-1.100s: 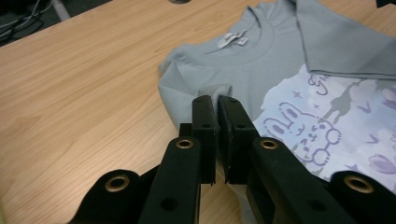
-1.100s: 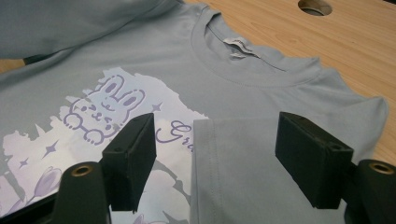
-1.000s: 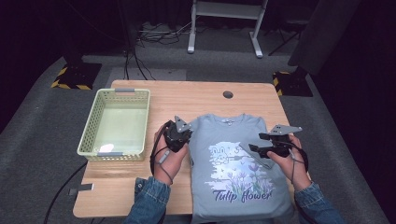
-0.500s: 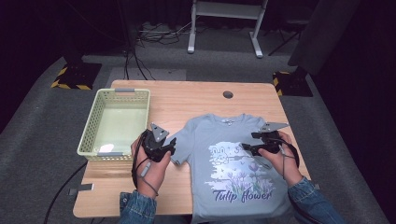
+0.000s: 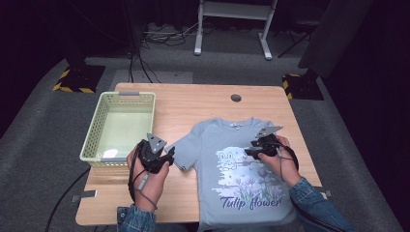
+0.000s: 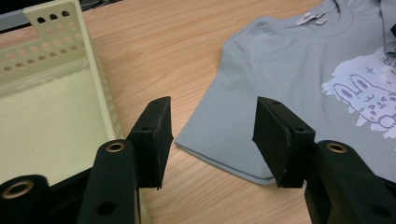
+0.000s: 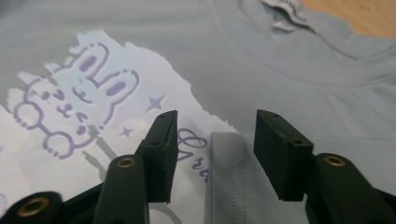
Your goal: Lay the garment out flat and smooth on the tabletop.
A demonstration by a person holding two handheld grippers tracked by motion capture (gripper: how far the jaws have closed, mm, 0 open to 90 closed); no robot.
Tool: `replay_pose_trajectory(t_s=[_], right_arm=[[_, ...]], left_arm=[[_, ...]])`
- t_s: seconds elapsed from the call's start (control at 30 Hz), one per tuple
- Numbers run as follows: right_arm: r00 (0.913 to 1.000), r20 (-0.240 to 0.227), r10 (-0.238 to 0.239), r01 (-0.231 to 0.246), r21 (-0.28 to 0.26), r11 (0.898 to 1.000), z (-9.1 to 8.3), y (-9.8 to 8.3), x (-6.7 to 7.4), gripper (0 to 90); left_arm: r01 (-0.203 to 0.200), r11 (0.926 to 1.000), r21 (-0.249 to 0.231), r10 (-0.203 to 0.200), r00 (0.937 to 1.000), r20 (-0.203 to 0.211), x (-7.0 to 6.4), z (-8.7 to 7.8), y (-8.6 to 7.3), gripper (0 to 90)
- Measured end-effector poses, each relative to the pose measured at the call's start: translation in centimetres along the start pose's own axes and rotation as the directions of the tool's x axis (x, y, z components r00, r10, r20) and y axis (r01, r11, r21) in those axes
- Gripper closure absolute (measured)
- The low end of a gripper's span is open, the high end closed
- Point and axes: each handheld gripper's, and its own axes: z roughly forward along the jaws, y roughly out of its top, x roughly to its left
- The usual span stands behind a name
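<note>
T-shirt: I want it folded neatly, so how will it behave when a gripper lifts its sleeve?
The T-shirt is thin cloth lying flat, so it will likely drape limply. Its folded-over sleeve shows it creases easily. Probably light, it may drag across the table.

A dim recording studio or lab set up around one work table

A pale wooden table [image 5: 193,111] stands on grey carpet [image 5: 43,140], ringed by black drapes, loose black cables [image 5: 145,43], yellow-and-black hazard-striped floor blocks [image 5: 77,79] and a white metal stand [image 5: 232,24] behind.
</note>
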Motion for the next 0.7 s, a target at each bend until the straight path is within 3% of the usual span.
replay_pose_trajectory(t_s=[0.13,0.2,0.23,0.47,0.7], right_arm=[[0.9999,-0.014,-0.010,0.010,0.019,1.000,0.8,-0.4,-0.4,64.8],[0.9996,-0.018,-0.024,0.024,0.025,0.999,0.7,-0.3,-0.5,81.3],[0.9996,-0.014,-0.025,0.026,0.027,0.999,0.6,-0.3,-0.5,85.3],[0.9998,-0.017,-0.008,0.007,-0.021,1.000,-0.7,-0.2,-0.8,86.4],[0.9997,0.021,-0.007,0.009,-0.066,0.998,-3.3,-0.2,-1.3,86.3]], left_arm=[[-0.012,0.9998,0.013,0.013,0.9999,-0.011,0.1,-0.1,-0.3,46.8],[-0.017,0.9997,0.018,0.017,0.9997,-0.015,0.1,0.0,-0.4,47.3],[-0.018,0.9997,0.018,0.019,0.9997,-0.014,0.0,0.0,-0.3,47.5],[-0.039,0.9991,0.014,0.039,0.9992,-0.006,-0.5,0.3,0.3,47.3],[-0.080,0.9965,0.021,0.080,0.9967,0.010,-1.9,1.5,1.2,45.2]])
